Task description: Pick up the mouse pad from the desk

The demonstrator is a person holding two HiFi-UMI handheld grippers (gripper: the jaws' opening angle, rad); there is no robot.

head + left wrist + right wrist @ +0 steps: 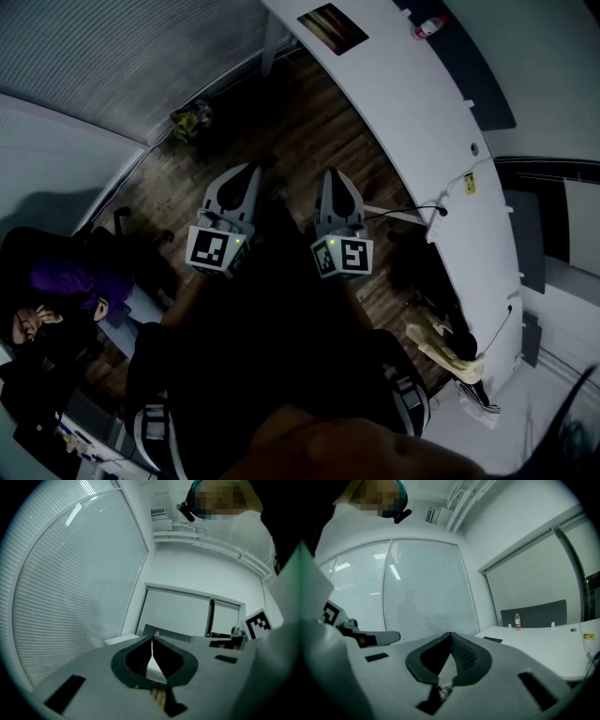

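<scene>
The mouse pad (333, 28) is a dark rectangle with coloured stripes, lying flat near the far end of the long white desk (422, 141). In the right gripper view the mouse pad (493, 640) shows as a thin dark slab on the desk (543, 648), ahead and to the right. My left gripper (251, 171) and right gripper (333, 174) hang side by side over the wooden floor, well short of the desk. Both are shut with nothing between the jaws. The left gripper (152, 637) points at the desk's far end; the right gripper (450, 633) faces the blinds.
A small bottle (429, 26) with a red cap stands by a grey partition (534, 613) behind the pad. A cable (441, 211) dangles off the desk edge. A person (47, 309) sits at lower left. A bag (190, 117) lies by the blinds.
</scene>
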